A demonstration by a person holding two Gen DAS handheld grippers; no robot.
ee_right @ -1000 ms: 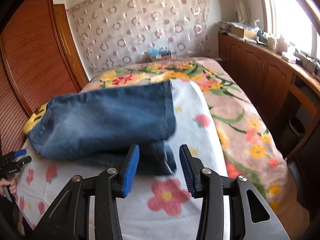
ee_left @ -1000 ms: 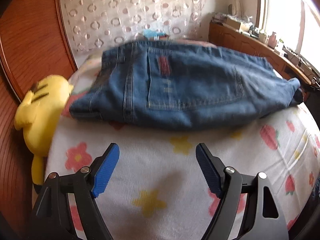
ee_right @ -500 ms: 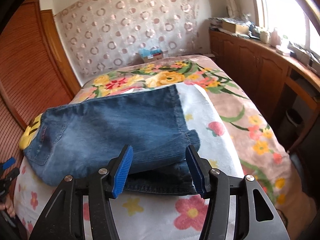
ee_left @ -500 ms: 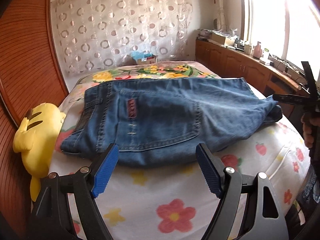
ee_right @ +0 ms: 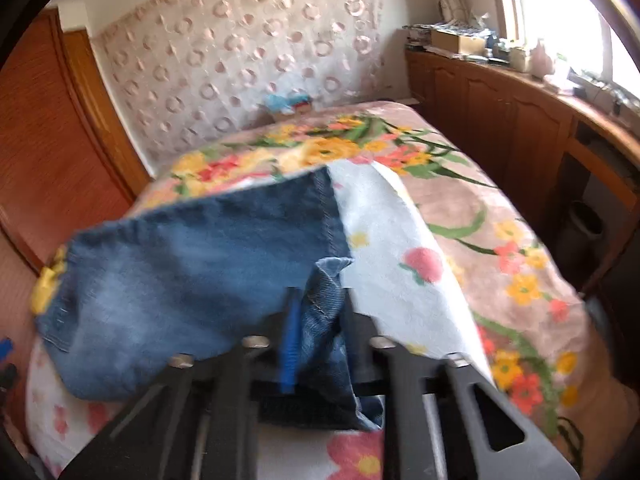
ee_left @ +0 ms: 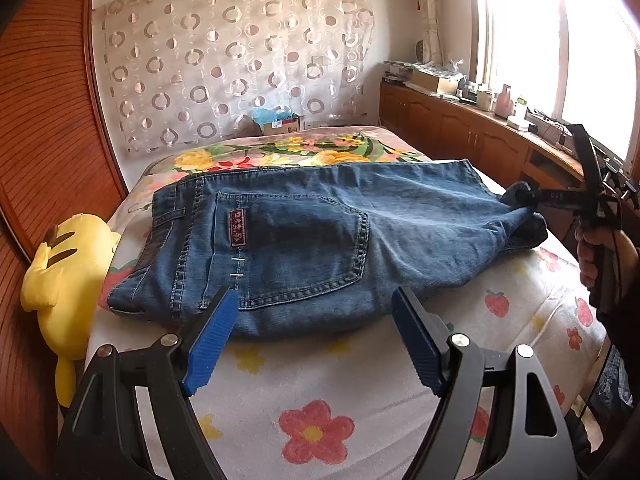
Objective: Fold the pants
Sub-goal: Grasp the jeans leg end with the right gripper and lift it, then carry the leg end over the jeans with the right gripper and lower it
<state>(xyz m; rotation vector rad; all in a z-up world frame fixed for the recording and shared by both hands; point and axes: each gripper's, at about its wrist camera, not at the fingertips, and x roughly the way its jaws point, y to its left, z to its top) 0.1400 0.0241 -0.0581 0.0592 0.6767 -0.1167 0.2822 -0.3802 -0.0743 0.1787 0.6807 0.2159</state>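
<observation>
Blue jeans [ee_left: 320, 240] lie folded on the bed, waistband at the left, back pocket up. My left gripper [ee_left: 314, 296] hovers open just short of their near edge, with nothing between its blue pads. In the right wrist view the jeans [ee_right: 180, 280] spread to the left, and my right gripper [ee_right: 320, 308] is closing its jaws on a bunched fold of denim at the leg end, which the pads pinch. From the left wrist view, the right gripper [ee_left: 524, 196] shows at the jeans' right corner, held by a person's hand [ee_left: 592, 256].
The jeans rest on a white flower-print blanket [ee_left: 312, 432] over a pink floral cover [ee_right: 500, 220]. A yellow plush toy [ee_left: 64, 272] lies against the wooden wardrobe at the left. Wooden cabinets [ee_left: 460, 136] line the right wall. A small box [ee_left: 280, 122] sits at the bed's far end.
My left gripper has drawn back and upward from the jeans, still open. My right gripper moved onto the leg end and its jaws closed from wide apart onto a denim fold.
</observation>
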